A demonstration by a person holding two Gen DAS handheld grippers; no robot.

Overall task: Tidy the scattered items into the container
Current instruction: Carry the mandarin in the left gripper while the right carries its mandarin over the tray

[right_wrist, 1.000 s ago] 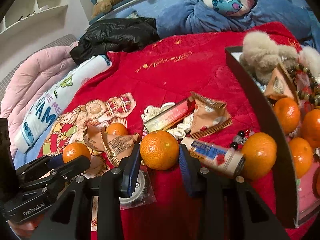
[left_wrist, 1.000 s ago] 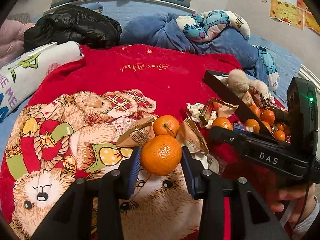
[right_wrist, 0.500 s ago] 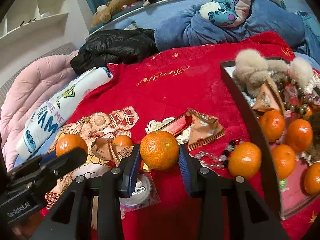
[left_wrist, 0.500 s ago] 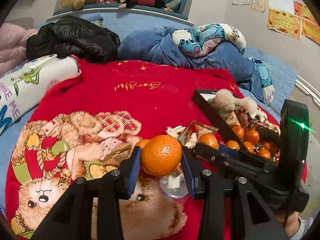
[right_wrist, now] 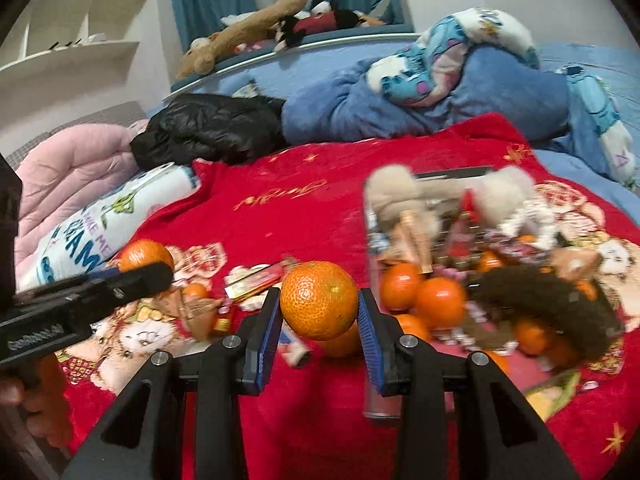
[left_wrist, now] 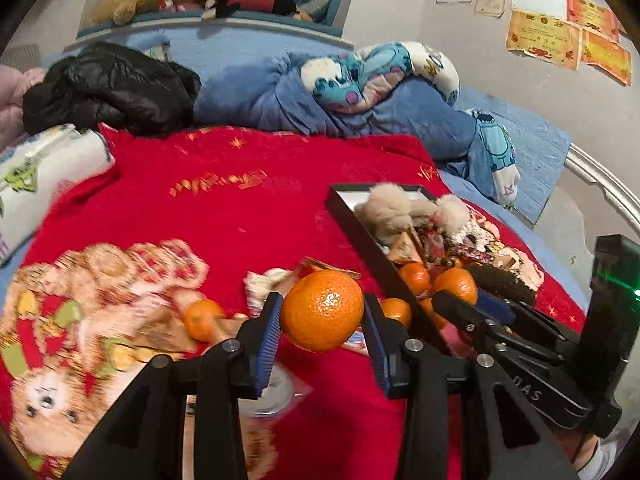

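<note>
My left gripper (left_wrist: 322,318) is shut on a mandarin (left_wrist: 322,310) and holds it above the red blanket, left of the black box (left_wrist: 374,258). My right gripper (right_wrist: 319,314) is shut on another mandarin (right_wrist: 319,300), held up near the box's near left edge. The box (right_wrist: 452,178) holds several mandarins (right_wrist: 440,302), a fluffy beige toy (right_wrist: 394,194), beads and snack packets. Loose on the blanket lie a mandarin (left_wrist: 202,318), snack packets (right_wrist: 256,282) and a small bottle (right_wrist: 224,320). The right gripper shows in the left wrist view (left_wrist: 460,306); the left gripper with its mandarin shows in the right wrist view (right_wrist: 140,264).
The red bear-print blanket (left_wrist: 240,208) covers a bed. A black jacket (left_wrist: 112,88), a blue duvet with a Stitch plush (left_wrist: 360,76) and a white printed pillow (right_wrist: 100,224) lie behind. A round clear-wrapped item (left_wrist: 268,392) lies under the left gripper.
Both grippers, each still holding its mandarin, have lifted and swung right toward the black box. The box now sits closer and more central in both views.
</note>
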